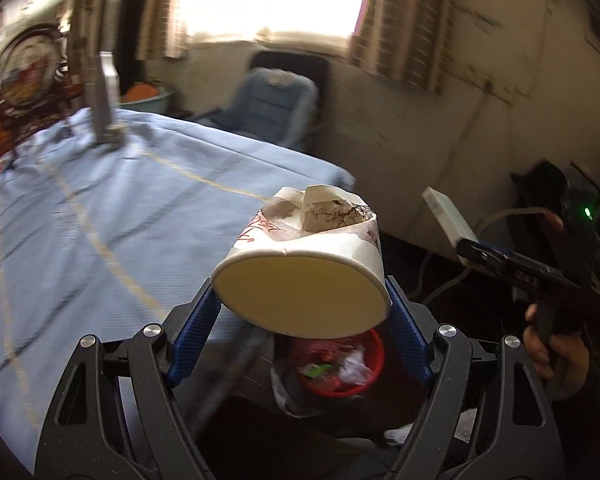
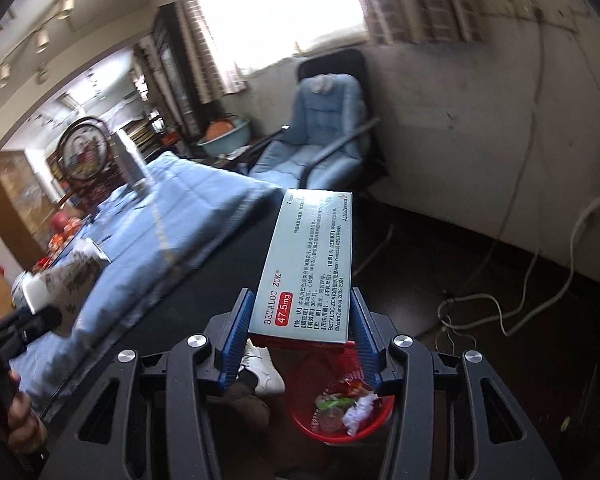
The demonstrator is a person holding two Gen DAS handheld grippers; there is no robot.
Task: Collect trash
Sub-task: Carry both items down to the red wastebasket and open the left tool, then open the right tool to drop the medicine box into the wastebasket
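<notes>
Item one: left gripper (image 1: 302, 308) is clamping a crumpled paper cup (image 1: 304, 264), base toward camera, above the red bin (image 1: 370, 376). Item two: right gripper (image 2: 300, 328) is clasping a medicine box (image 2: 310, 268) lengthwise, hanging over that bin (image 2: 300, 412), apparently positioned for dropping.
</notes>
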